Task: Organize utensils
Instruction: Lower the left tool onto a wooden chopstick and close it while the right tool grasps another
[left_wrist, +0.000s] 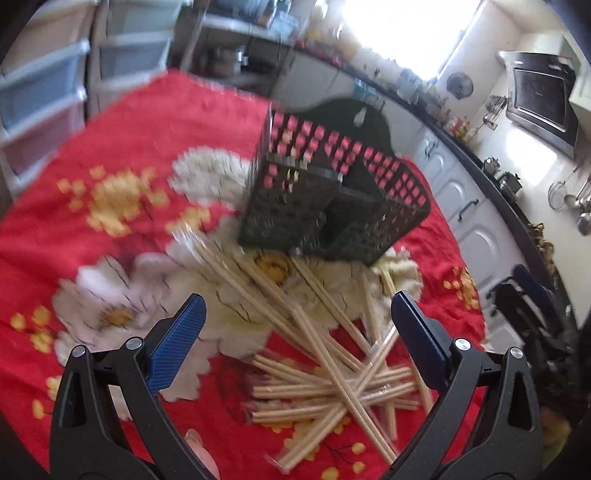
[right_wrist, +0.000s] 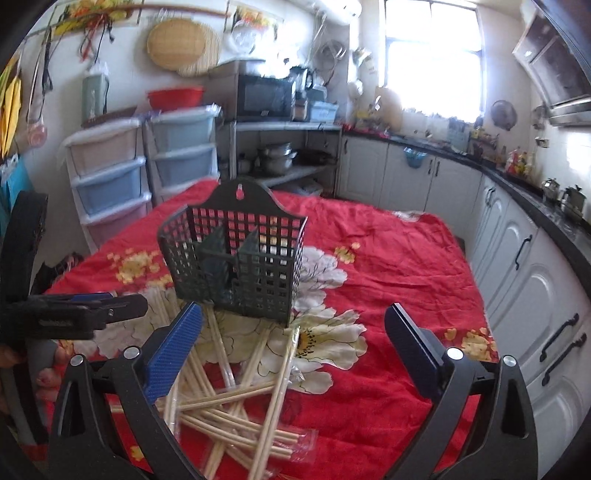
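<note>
A dark perforated utensil basket (left_wrist: 332, 195) (right_wrist: 236, 266) with inner dividers stands upright on the red flowered cloth (left_wrist: 147, 122) (right_wrist: 388, 266). Many wooden chopsticks (left_wrist: 332, 373) (right_wrist: 236, 398), some in clear wrappers, lie scattered in a heap in front of it. My left gripper (left_wrist: 297, 317) hovers open above the heap, nothing between its blue pads. My right gripper (right_wrist: 293, 328) is likewise open and empty, just in front of the basket. The left gripper's body (right_wrist: 74, 310) shows at the left edge of the right wrist view.
Plastic drawer towers (right_wrist: 110, 166) stand beyond the table's far left. White cabinets under a dark counter (right_wrist: 517, 229) run along the right. A shelf with a microwave (right_wrist: 266, 96) and pots stands at the back. A person's fingers (right_wrist: 48, 376) show at lower left.
</note>
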